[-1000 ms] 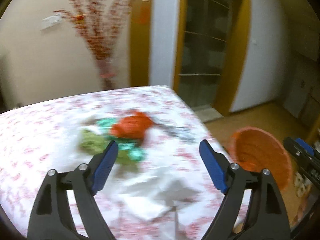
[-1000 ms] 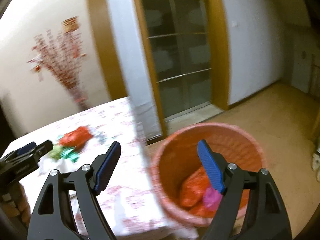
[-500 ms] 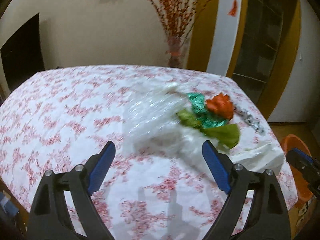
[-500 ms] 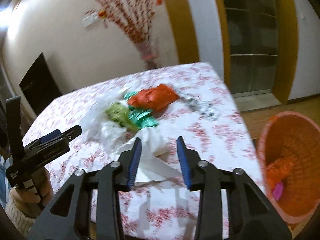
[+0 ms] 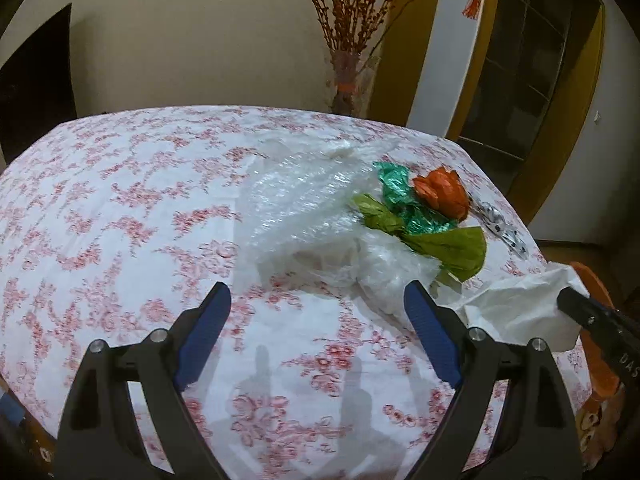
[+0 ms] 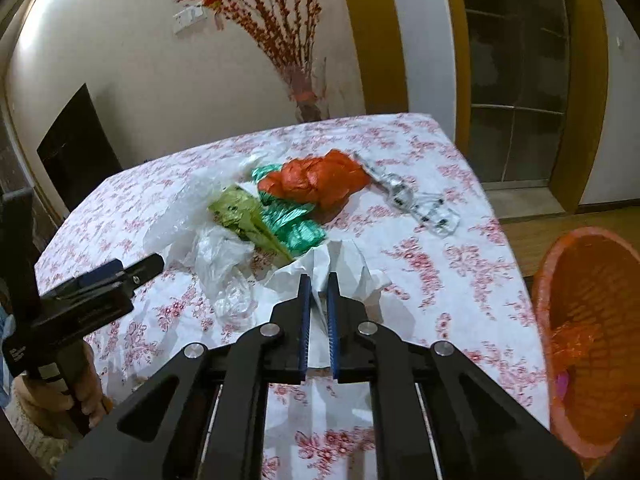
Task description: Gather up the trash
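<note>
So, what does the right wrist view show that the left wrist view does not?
Only the right wrist view: the inside of the orange basket with trash at its bottom, the right gripper closed on the white paper, and the person's hand holding the left gripper's handle.

Only the left wrist view: the open left gripper with nothing between its pads, and the wide bubble wrap ahead of it.

Both: the flowered tablecloth, the orange bag, the green wrappers, and the red branches.
</note>
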